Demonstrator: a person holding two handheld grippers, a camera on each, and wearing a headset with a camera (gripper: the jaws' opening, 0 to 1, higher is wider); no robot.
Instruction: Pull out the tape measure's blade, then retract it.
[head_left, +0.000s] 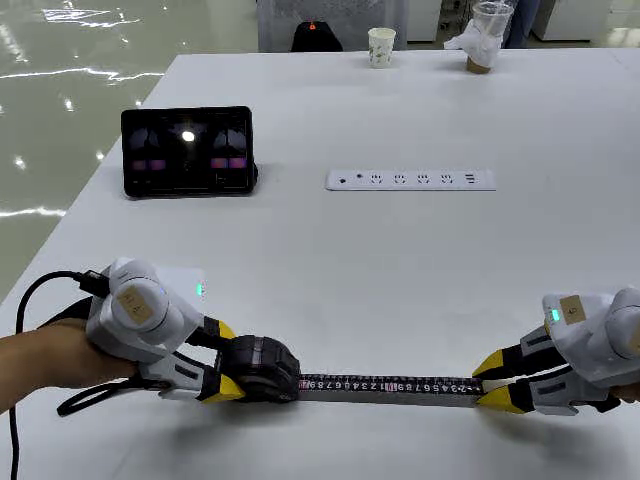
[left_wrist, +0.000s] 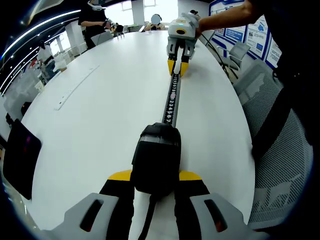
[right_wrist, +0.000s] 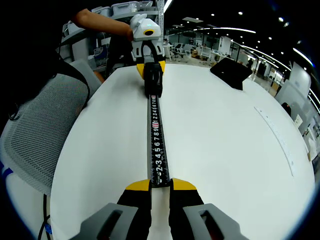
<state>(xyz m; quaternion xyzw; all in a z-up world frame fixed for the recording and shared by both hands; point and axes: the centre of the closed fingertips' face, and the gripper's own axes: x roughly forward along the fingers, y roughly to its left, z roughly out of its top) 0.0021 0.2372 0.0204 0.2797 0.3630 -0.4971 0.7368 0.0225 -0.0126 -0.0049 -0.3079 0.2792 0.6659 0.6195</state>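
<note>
The black tape measure case (head_left: 260, 368) lies near the table's front edge, clamped between the yellow tips of my left gripper (head_left: 224, 360). In the left gripper view the case (left_wrist: 156, 157) sits between the jaws. Its dark numbered blade (head_left: 390, 386) runs out to the right across the white table (head_left: 400, 260), flat on the surface. My right gripper (head_left: 492, 382) is shut on the blade's end. In the right gripper view the blade (right_wrist: 156, 145) leads from my right gripper (right_wrist: 160, 186) straight to the case (right_wrist: 152, 75).
A black tablet (head_left: 188, 150) stands at the left middle of the table. A white power strip (head_left: 410, 180) lies past the centre. A paper cup (head_left: 381, 46) and a plastic cup (head_left: 485, 35) stand at the far edge. A black cable (head_left: 25, 300) trails off the left gripper.
</note>
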